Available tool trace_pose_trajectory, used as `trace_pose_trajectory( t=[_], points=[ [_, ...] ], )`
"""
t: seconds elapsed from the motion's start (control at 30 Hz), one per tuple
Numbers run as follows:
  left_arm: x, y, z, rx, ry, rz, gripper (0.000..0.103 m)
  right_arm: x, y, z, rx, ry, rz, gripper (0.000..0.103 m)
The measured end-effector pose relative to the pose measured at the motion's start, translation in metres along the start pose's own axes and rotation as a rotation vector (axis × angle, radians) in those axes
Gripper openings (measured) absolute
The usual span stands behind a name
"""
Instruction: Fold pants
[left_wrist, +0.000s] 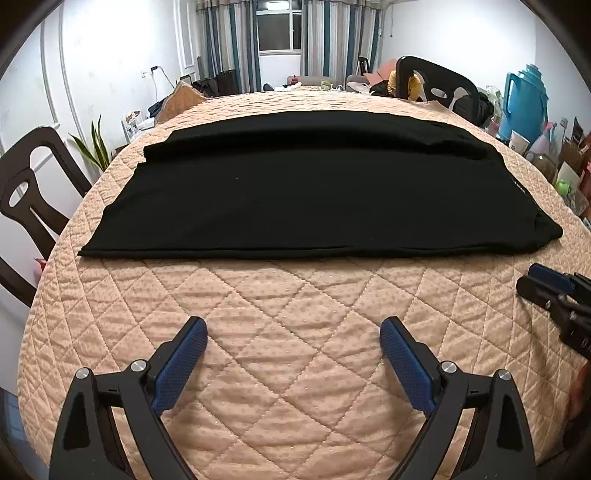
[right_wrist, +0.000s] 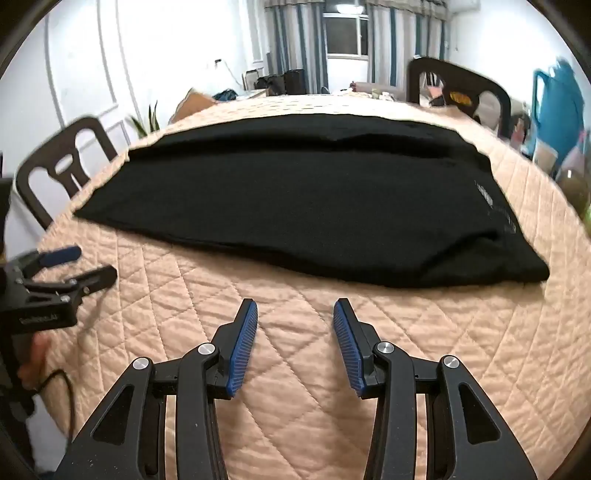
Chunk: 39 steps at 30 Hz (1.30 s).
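One pair of black pants (left_wrist: 317, 192) is seen laid flat across the quilted peach table cover (left_wrist: 280, 317), lengthwise from 9 to 3 o'clock, with one leg folded over along the far edge. Two grippers are counted. The left gripper (left_wrist: 293, 328) is held released, jaws wide apart, above bare quilt at 6 o'clock of the pants, nothing grasped. The right gripper (right_wrist: 295, 310) is likewise released and apart from the pants. Two dark chairs are noted: one (left_wrist: 26, 199) at 9 o'clock, one (left_wrist: 436, 85) at 1 o'clock.
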<state>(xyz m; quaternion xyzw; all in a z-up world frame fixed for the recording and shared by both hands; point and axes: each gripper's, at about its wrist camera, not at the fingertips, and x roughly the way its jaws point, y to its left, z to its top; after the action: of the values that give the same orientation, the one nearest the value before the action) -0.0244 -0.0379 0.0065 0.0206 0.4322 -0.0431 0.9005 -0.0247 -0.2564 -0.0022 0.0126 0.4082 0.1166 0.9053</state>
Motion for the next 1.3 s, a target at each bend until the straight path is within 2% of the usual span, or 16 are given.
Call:
trace_pose_trajectory(
  t=[0.07,0.47,1.3],
  points=[
    [0.0004,-0.0013,-0.0003,0.002,-0.002,0.003,0.096,-0.0006,-0.0017,-0.0003,0.013,-0.004,0.012,0.044],
    [0.0032,-0.0006,0.0014,0.004,-0.005,-0.002,0.096,-0.0017,-0.0037,-0.0044,-0.046,-0.005,-0.058,0.045],
    [0.0045,0.0020,0.0011,0.003,-0.007,-0.008,0.097,-0.0033,-0.0023,-0.0035,-0.041,-0.002,-0.060,0.045]
  ],
)
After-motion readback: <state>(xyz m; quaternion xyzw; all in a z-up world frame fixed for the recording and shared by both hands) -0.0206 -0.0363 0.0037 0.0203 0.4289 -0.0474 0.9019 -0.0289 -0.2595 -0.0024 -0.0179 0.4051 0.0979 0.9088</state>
